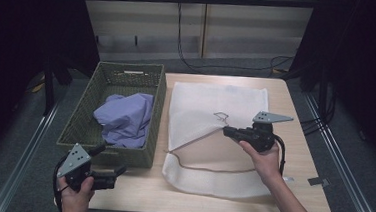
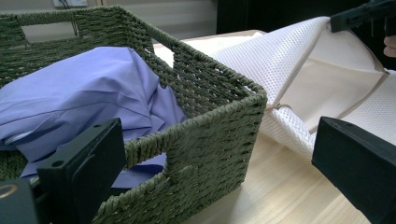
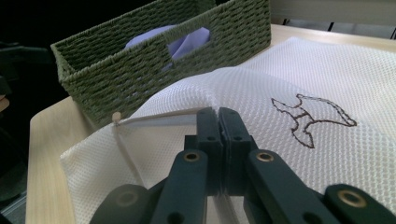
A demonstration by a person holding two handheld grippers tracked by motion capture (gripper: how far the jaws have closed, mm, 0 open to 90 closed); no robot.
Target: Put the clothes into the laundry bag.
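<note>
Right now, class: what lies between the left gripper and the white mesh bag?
In the high view, the front corner of the green basket and bare tabletop separate the left gripper from the mesh bag.

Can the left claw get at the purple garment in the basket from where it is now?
Probably yes: the left claw is open beside the green basket, whose top is open, and the purple garment lies uncovered. It would need to lift over the near wall.
</note>
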